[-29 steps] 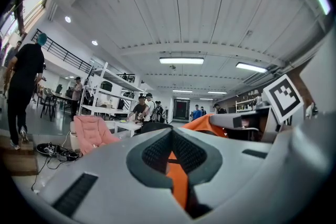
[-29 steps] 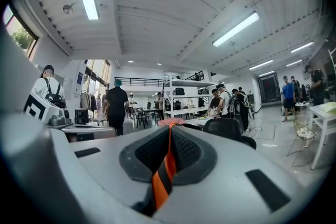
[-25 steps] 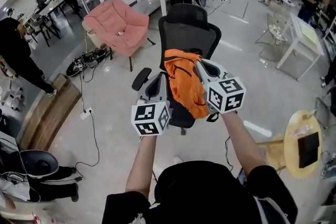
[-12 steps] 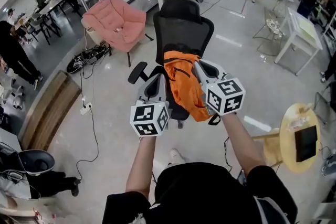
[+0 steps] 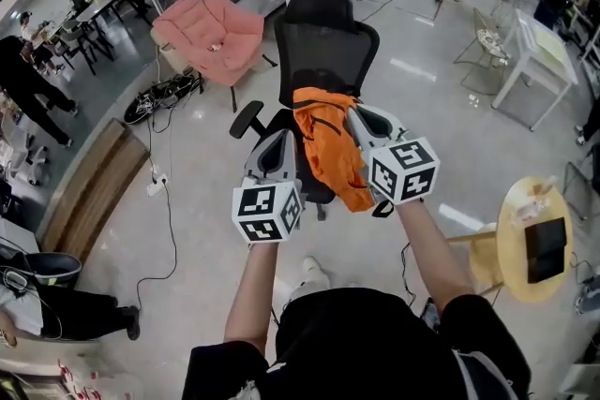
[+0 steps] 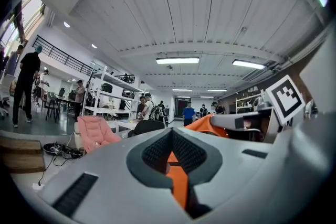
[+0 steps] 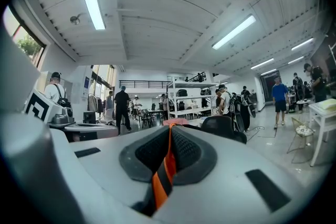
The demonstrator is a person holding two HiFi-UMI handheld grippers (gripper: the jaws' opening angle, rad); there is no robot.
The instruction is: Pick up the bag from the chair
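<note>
Chair (image 5: 328,42) drifts up-frame; left gripper (image 5: 279,145) and right gripper (image 5: 361,121), jaws clenched on the bag (image 5: 328,155), carry it clear: pickup looks done.

The bag (image 5: 330,145) is bright orange with thin black lines. The chair (image 5: 323,42) is black. The left tool (image 5: 279,143) and right tool (image 5: 361,119) are grey, and their cubes have black-and-white square patterns. The armchair (image 5: 211,37) is pink.
</note>
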